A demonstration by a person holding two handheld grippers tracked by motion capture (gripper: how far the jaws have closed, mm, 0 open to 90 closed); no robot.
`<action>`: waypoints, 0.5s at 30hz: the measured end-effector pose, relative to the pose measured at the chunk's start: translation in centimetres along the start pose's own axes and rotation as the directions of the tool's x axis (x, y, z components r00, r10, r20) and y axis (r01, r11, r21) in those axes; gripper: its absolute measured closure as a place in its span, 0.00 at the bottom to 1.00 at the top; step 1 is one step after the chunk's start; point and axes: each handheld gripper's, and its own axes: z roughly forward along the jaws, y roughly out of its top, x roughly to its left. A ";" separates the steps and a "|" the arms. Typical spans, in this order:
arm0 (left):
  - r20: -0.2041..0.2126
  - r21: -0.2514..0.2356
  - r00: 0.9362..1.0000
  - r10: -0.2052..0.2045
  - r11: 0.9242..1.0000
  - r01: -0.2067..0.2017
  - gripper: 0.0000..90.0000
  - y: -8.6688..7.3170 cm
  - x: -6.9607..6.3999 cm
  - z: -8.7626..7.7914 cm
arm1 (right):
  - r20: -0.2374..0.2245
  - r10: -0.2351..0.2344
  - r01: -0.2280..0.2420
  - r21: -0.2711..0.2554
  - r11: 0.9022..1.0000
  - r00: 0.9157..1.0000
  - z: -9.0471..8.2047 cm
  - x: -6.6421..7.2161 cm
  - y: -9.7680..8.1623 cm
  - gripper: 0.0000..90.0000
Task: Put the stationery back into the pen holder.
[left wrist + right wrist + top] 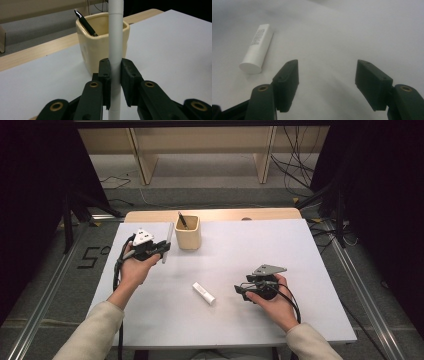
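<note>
Left gripper [115,75] clamped on white pen [115,50], upright, just beside cream cup [93,53] near table's [300,270] far edge; black pen [86,23] already in cup, leaning; looks like mid-transfer, pickup done, drop into cup left; right gripper [327,82] wide apart, holding nothing, low over table near white tube [257,48] lying flat, apparently next to go; pen's top cut off in left gripper view; tube label print unreadable; cup interior mostly hidden.

Lab-like recording space: black curtains [30,180], floor cables [295,165], white table [300,250].
</note>
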 end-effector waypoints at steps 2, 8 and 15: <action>-0.001 -0.008 1.000 0.004 1.000 -0.004 0.88 0.5 0.0 0.2 | 0.000 -0.001 0.001 -0.001 1.000 1.000 0.0 0.0 0.0 0.40; -0.009 -0.029 1.000 0.004 1.000 -0.005 0.88 1.6 0.1 0.8 | -0.001 -0.001 0.001 0.000 1.000 1.000 0.0 0.0 0.0 0.40; -0.014 -0.048 1.000 0.003 0.999 -0.004 0.88 2.7 0.3 1.8 | -0.002 0.001 -0.001 -0.001 1.000 1.000 0.0 0.0 0.0 0.40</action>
